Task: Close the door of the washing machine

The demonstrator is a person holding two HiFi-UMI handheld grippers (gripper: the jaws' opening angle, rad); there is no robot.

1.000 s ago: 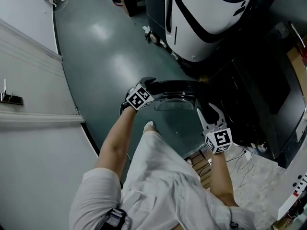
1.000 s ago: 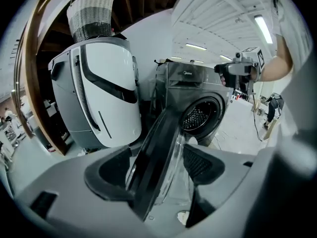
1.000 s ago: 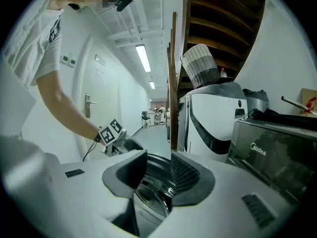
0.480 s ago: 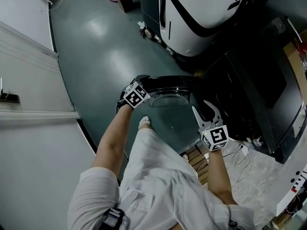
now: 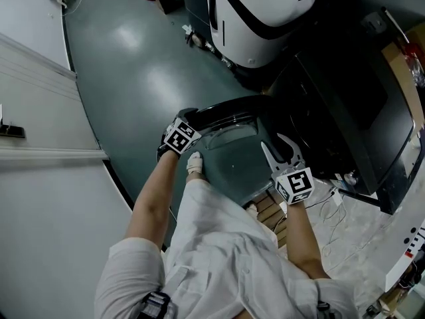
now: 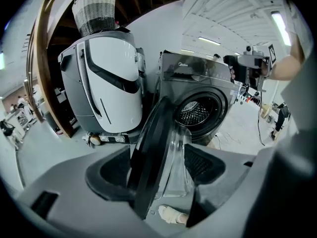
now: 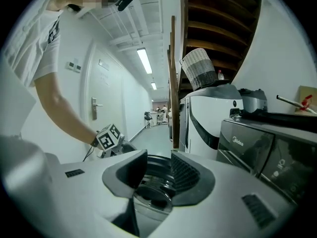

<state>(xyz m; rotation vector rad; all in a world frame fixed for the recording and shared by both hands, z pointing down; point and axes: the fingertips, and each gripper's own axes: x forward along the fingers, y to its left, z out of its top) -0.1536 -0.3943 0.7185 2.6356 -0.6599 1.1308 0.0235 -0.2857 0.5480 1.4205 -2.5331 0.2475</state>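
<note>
Door (image 6: 151, 148) of the washing machine (image 6: 213, 81) stands swung open, its dark rim pinched between the jaws of the left gripper (image 6: 157, 172). Right gripper (image 7: 156, 175) hovers just beside the door, jaws spread, holding nothing.

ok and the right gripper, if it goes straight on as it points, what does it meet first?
The washing machine door. The right gripper, jaws apart, points at the door's round inner side, with nothing between them; how near it is is hard to judge.
</note>
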